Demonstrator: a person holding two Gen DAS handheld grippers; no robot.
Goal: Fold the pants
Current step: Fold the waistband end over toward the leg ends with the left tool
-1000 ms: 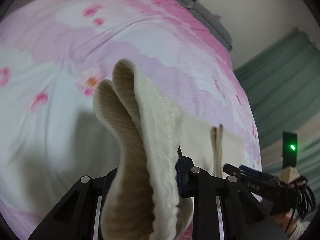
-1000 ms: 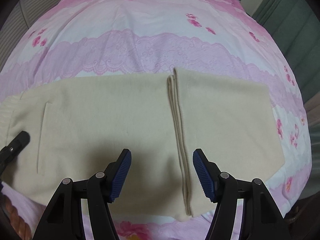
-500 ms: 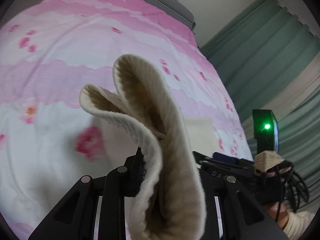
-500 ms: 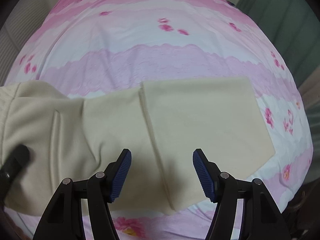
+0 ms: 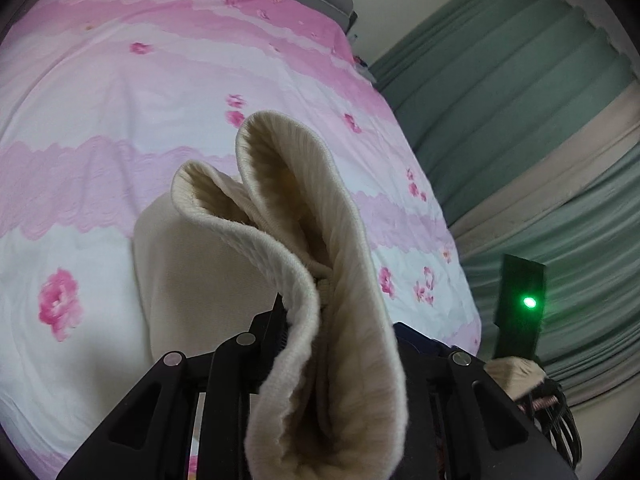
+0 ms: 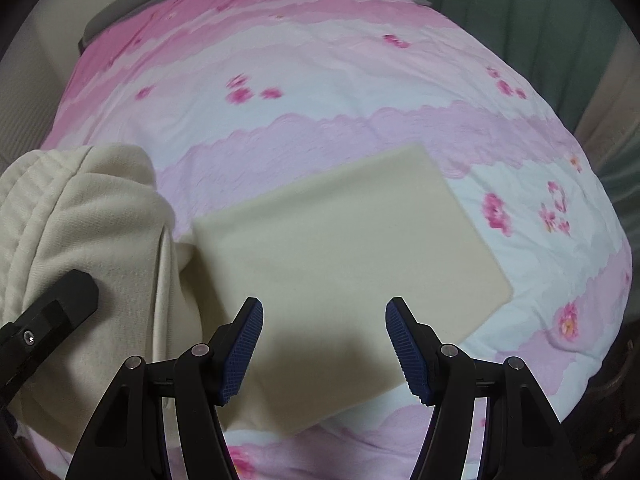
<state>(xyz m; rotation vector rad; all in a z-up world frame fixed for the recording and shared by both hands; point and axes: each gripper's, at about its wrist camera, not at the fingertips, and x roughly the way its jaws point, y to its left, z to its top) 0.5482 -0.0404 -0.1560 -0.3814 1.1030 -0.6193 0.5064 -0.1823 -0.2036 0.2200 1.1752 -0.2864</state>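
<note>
Cream knit: I have the pants' (image 5: 320, 264) waistband end clamped in my left hand-held gripper (image 5: 320, 344), lifted off the bed (image 5: 100, 100) so it can swing over the folded half. That half lies flat just ahead of my right hand-held gripper (image 6: 324, 344), whose jaws stand wide apart and hold nothing, above the near edge, ready to steady it.

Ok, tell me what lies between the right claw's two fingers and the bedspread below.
In the right wrist view, the folded part of the cream pants lies flat under the open right claw, covering the pink bedspread there.
</note>
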